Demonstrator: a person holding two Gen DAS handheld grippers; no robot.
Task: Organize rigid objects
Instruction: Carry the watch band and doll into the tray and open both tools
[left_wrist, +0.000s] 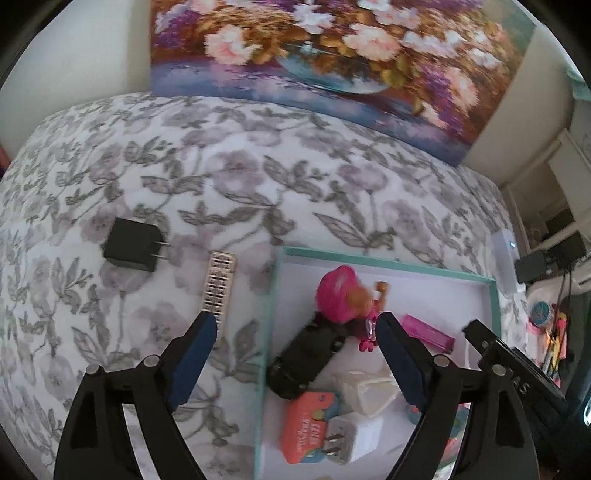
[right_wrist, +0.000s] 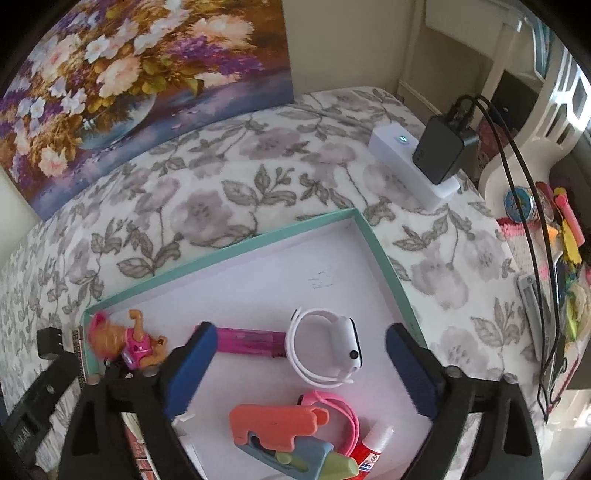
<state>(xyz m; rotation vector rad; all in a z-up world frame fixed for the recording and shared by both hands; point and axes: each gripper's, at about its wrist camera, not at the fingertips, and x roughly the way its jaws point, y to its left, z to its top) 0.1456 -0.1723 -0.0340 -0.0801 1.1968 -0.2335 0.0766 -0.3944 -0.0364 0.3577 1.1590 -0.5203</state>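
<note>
Below, both claws are pointing steeply down over a shallow teal-rimmed box (left_wrist: 388, 258) that is lying on a bed covered with a grey floral bedspread (left_wrist: 221, 177).

The left claw (left_wrist: 299, 362) is standing wide open, its blue pads gripping nothing. Between its pads a black toy car (left_wrist: 306, 360) is lying in the box, free of both pads. Just ahead of the claw a doll with bright pink hair (left_wrist: 341, 295) is lying beside the car, close to the claw's right pad. Nearer the camera, between the arms, are sitting an orange card packet (left_wrist: 306, 424), a white plug adapter (left_wrist: 351, 439) and a clear plastic piece (left_wrist: 365, 391). Ahead and to the left, outside the box on the bedspread, are resting a silvery comb-like strip (left_wrist: 219, 284) and, further left, a black plug adapter (left_wrist: 133, 249).

The right claw (right_wrist: 299, 363) is also spread wide and holding nothing. Between its pads a white smartwatch (right_wrist: 328, 345) is lying on the box floor, touching neither pad. A pink lighter (right_wrist: 251, 341) is lying just left of the watch, reaching toward the left pad. Nearer the camera lie an orange foam shape (right_wrist: 273, 421), a pink band (right_wrist: 343, 417) and a red-and-white tube (right_wrist: 373, 446). Far ahead to the right, a white power strip (right_wrist: 410, 166) is carrying a black charger (right_wrist: 439, 151).
</note>
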